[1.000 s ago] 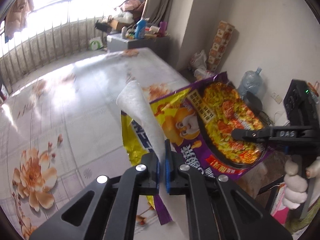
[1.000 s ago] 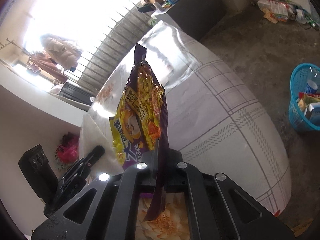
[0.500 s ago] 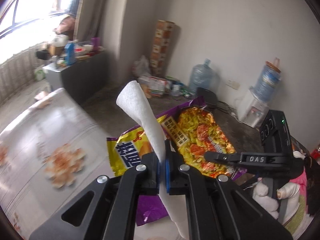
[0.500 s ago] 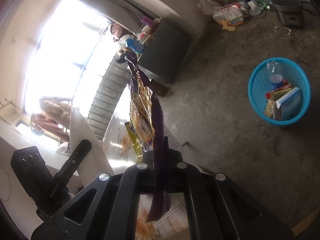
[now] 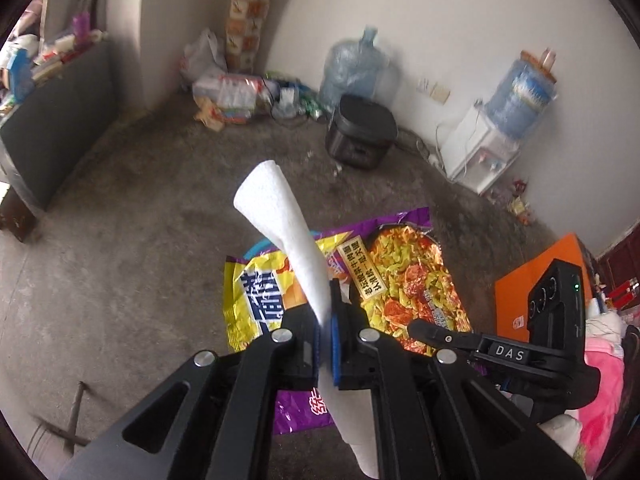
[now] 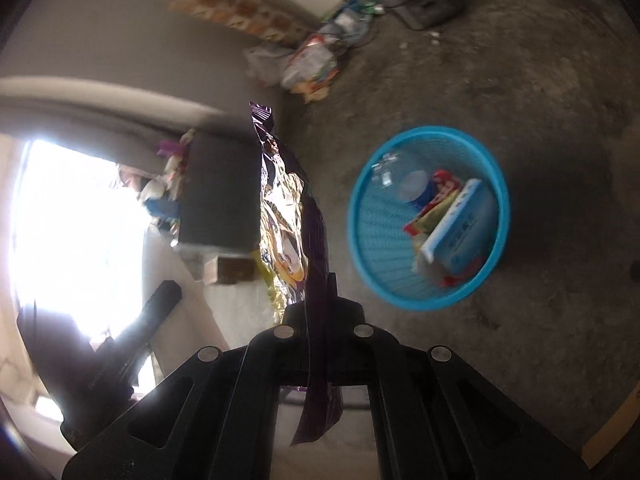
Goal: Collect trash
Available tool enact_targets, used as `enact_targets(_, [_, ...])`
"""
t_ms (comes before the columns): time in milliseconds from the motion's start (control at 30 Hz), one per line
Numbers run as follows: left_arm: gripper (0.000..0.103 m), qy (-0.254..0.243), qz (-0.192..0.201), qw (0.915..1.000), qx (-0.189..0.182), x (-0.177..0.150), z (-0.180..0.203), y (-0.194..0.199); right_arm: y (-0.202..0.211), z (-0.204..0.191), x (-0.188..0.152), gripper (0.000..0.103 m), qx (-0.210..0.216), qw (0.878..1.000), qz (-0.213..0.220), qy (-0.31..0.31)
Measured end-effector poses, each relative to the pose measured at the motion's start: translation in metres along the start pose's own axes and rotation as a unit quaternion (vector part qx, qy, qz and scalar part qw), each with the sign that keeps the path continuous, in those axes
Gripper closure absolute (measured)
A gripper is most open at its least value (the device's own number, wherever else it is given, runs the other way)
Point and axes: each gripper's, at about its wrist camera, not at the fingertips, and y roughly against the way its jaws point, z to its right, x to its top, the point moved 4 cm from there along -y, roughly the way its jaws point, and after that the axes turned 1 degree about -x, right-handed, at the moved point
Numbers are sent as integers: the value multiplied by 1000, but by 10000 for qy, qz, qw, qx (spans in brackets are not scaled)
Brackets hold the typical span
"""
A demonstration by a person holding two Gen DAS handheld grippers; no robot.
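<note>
My left gripper is shut on a white paper tissue that sticks up from the jaws. My right gripper is shut on a purple and yellow noodle wrapper, seen edge-on there and flat in the left wrist view. The right gripper also shows in the left wrist view, to the right of the left one. A blue mesh trash basket stands on the concrete floor, right of the wrapper, holding a white-blue box and other trash. Both grippers are held above the floor.
A black cooker, a water dispenser, a water jug and a litter pile line the far wall. A dark cabinet stands at left. An orange box is at right.
Both grippers have swung away from the floral table toward the open floor, carrying tissue and wrapper. The blue basket has grown larger and nearer in the right wrist view.
</note>
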Motion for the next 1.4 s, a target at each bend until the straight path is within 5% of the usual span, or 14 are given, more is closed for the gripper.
enact_targets(67, [92, 38, -278, 9996, 86, 6, -6, -40, -17, 17, 12, 100, -180, 9995, 82, -252])
enact_targets(100, [71, 112, -393, 9990, 160, 8, -11, -59, -26, 27, 18, 97, -349, 9989, 158, -285])
enact_targets(167, [39, 288, -705, 9966, 322, 5, -20, -87, -52, 47, 28, 69, -703, 9969, 102, -325])
enact_targets(200, [39, 369, -809, 9952, 405, 3, -24, -99, -65, 61, 31, 46, -916, 9950, 67, -395])
enact_targets(233, [39, 491, -905, 9935, 478, 1, -31, -109, -74, 74, 32, 44, -1136, 9923, 1, -486])
enact_targets(333, [39, 702, -935, 9919, 489, -3, -39, -113, -87, 103, 29, 44, -1533, 9854, -148, -726])
enact_targets(567, [38, 774, -331, 9957, 384, 10, -48, -67, -47, 104, 31, 43, -1398, 9872, 392, -655])
enact_targets(767, [36, 359, 590, 9976, 61, 12, -27, 41, 5, 53, 20, 43, -1278, 9873, 943, 69])
enact_targets(867, [22, 246, 1185, 9923, 247, -6, -20, 112, 25, -1, -3, 43, -1166, 9826, 1110, 921])
enact_targets(1033, [5, 511, 2037, 9686, 1327, -58, -19, 220, 72, -111, -75, 28, -720, 9461, 1573, 2739])
enact_targets(1133, [5, 896, 2404, 9304, 2617, -102, -20, 278, 93, -161, -122, 12, -392, 9140, 1771, 3629])
enact_targets(1233, [5, 1263, 2477, 9026, 3288, -152, -21, 316, 120, -195, -167, 8, -213, 8780, 2118, 4288])
enact_targets(1400, [5, 1737, 2216, 8792, 3844, -237, -20, 342, 145, -215, -228, 8, -52, 8326, 2334, 5023])
